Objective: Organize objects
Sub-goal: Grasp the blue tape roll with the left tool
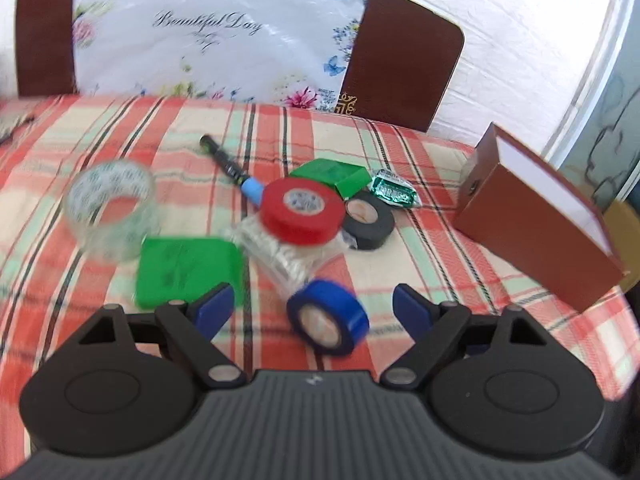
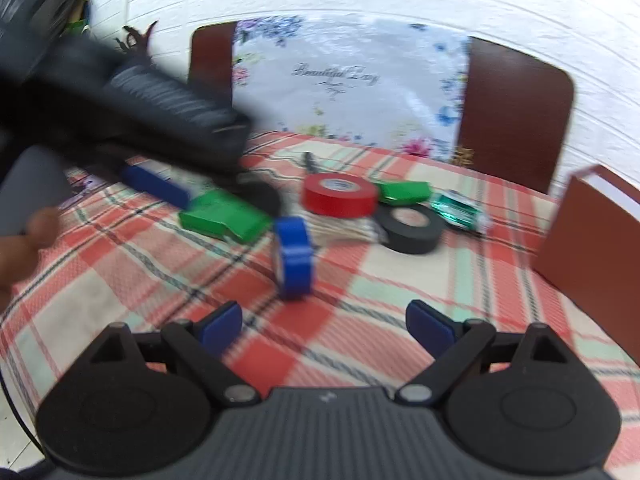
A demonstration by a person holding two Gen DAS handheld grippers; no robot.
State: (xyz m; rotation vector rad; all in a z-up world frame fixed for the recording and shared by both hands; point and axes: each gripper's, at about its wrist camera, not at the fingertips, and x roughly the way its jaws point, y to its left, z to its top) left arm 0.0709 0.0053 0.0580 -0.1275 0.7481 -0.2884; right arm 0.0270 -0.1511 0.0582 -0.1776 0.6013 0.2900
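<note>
A blue tape roll [image 1: 328, 322] stands on its edge on the plaid tablecloth [image 1: 420, 264]. It shows between the wide-apart fingers of my left gripper [image 1: 314, 306], and neither pad touches it. Behind it lie a red tape roll [image 1: 302, 210] on a clear bag [image 1: 286, 260], a black tape roll [image 1: 368, 220], a clear tape roll [image 1: 112, 210], two green boxes [image 1: 188, 266] [image 1: 332, 176], a green packet [image 1: 394, 192] and a marker [image 1: 230, 166]. My right gripper [image 2: 326, 324] is open and empty, short of the blue tape roll [image 2: 294, 258].
An open brown box [image 1: 536, 208] stands at the table's right edge. Two brown chair backs and a flowered bag [image 1: 224, 36] sit behind the table. In the right wrist view the blurred left gripper body [image 2: 160, 116] crosses the upper left, with a hand [image 2: 24, 240] below.
</note>
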